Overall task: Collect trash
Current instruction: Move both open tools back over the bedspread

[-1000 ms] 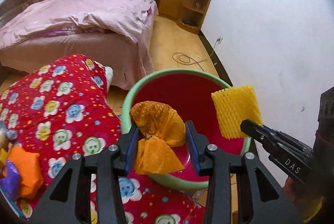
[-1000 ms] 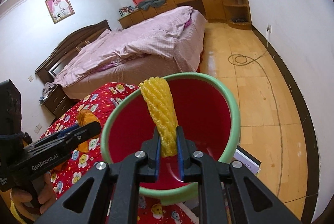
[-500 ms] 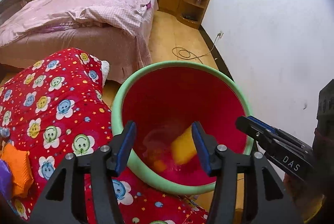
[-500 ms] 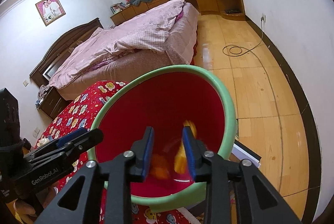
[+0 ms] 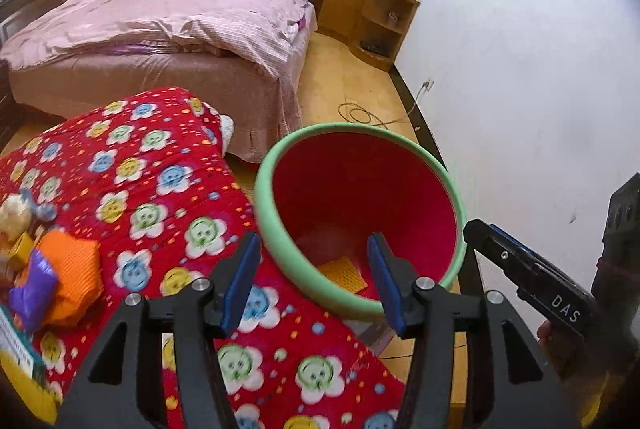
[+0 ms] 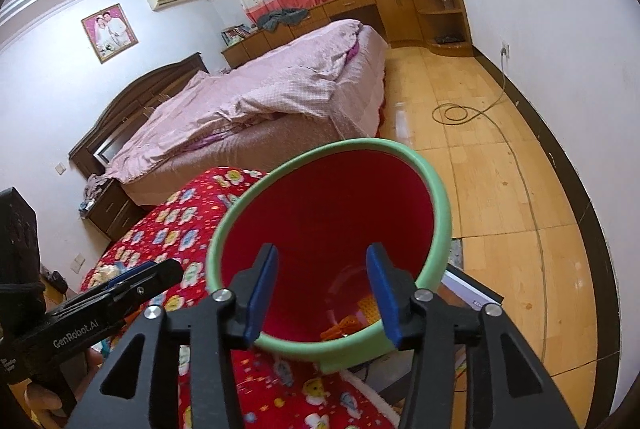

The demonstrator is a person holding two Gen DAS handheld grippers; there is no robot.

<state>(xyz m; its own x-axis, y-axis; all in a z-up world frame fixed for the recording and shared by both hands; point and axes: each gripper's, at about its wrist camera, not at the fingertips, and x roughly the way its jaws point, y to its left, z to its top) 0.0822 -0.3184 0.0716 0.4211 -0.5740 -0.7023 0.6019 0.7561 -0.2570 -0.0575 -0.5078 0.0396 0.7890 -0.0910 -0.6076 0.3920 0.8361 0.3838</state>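
The red bin with a green rim [image 5: 360,133] stood tilted beside the red flowered quilt [image 5: 160,189], its mouth turned up and toward both cameras, so that its long axis ran slanting from the open rim down to its base. At the bottom lay a yellow foam net [image 5: 344,273], flat on the base, its longer side running roughly left to right across the left wrist view; in the right wrist view the same net [image 6: 370,309] showed only as a narrow strip beside the tool's right finger, with a crumpled orange wrapper [image 6: 344,327] just to its left, both well down inside the bin [image 6: 440,205]. The left tool [image 5: 314,275] hung over the near rim with its blue-padded jaws apart and nothing between them. The right tool [image 6: 324,295] also hung over the near rim, pointing down into the mouth; its jaws had just been opening and stood apart, with no thing gripped between them. On the quilt, at the left edge of the left wrist view, more trash lay in a heap: an orange wrapper [image 5: 74,271] with a purple piece [image 5: 34,289] touching it. A pink-covered bed [image 5: 160,41] stood behind the quilt, and a coiled cable [image 6: 456,113] lay on the wooden floor near the wall.
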